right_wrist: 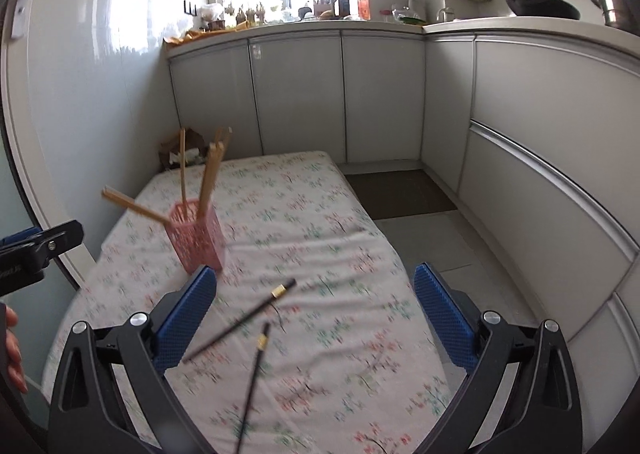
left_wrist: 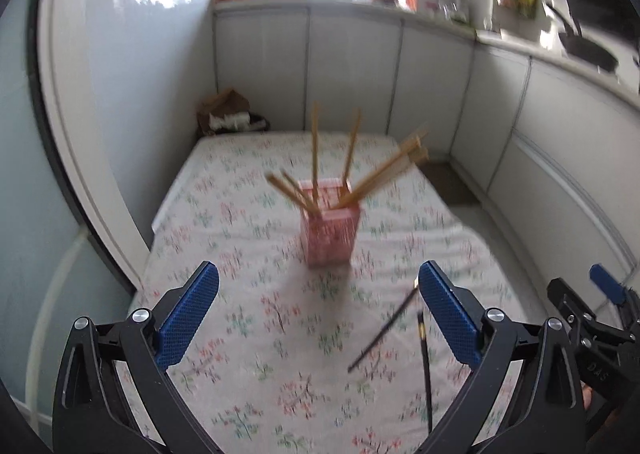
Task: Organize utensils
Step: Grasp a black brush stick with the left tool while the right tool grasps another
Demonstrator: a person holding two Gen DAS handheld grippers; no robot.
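Holding both claws wide and empty, your right claw (right_wrist: 314,318) hovered over two black chopsticks (right_wrist: 240,324) between its fingers; the left claw (left_wrist: 318,310) faced the pink holder (left_wrist: 330,234) ahead. Crossed sticks might scatter when pinched.

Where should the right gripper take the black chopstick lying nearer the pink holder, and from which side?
Probably at mid-shaft of the nearer-holder black chopstick, coming straight down from above with the right gripper turned so its fingers close across the stick. It lies flat on the floral cloth, slanting, so only a top approach gets both fingers past it. The second black chopstick lies close by; stay toward the gold-banded end.
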